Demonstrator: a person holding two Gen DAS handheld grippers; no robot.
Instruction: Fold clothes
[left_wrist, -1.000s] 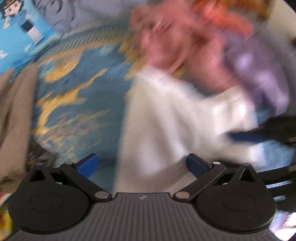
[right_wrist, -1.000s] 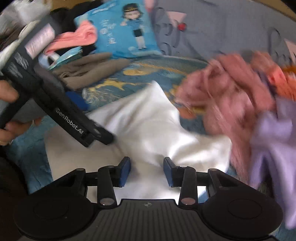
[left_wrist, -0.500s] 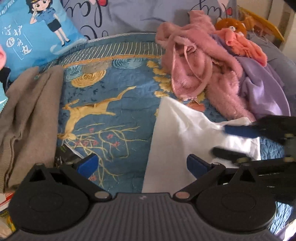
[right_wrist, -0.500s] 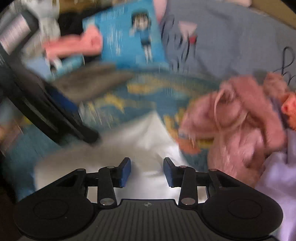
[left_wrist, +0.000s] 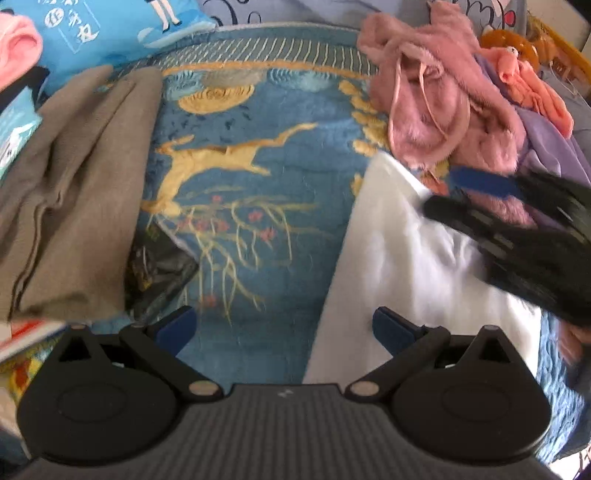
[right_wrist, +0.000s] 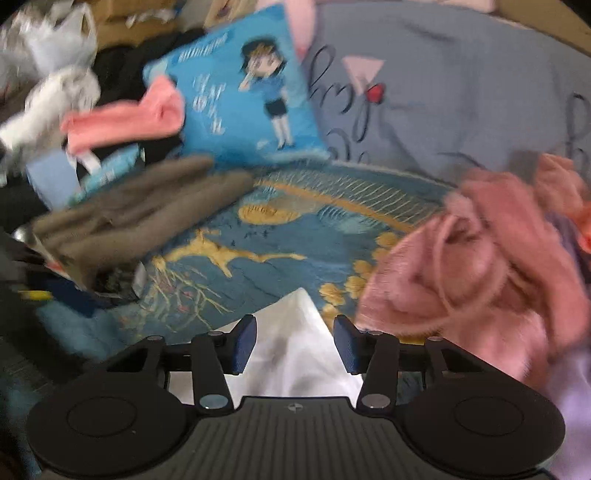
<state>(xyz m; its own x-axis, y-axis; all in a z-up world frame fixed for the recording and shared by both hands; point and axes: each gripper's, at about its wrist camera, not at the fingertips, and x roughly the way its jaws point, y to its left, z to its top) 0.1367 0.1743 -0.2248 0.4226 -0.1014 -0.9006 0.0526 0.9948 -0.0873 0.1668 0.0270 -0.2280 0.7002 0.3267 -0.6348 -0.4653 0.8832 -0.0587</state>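
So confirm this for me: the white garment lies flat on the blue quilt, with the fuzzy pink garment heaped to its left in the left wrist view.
Not quite. The left wrist view shows the fuzzy pink garment heaped to the right of the white garment, beyond its far corner, not to its left. The white garment does lie flat on the blue quilt.

A white garment (left_wrist: 399, 266) lies flat on the blue quilt, one corner pointing away
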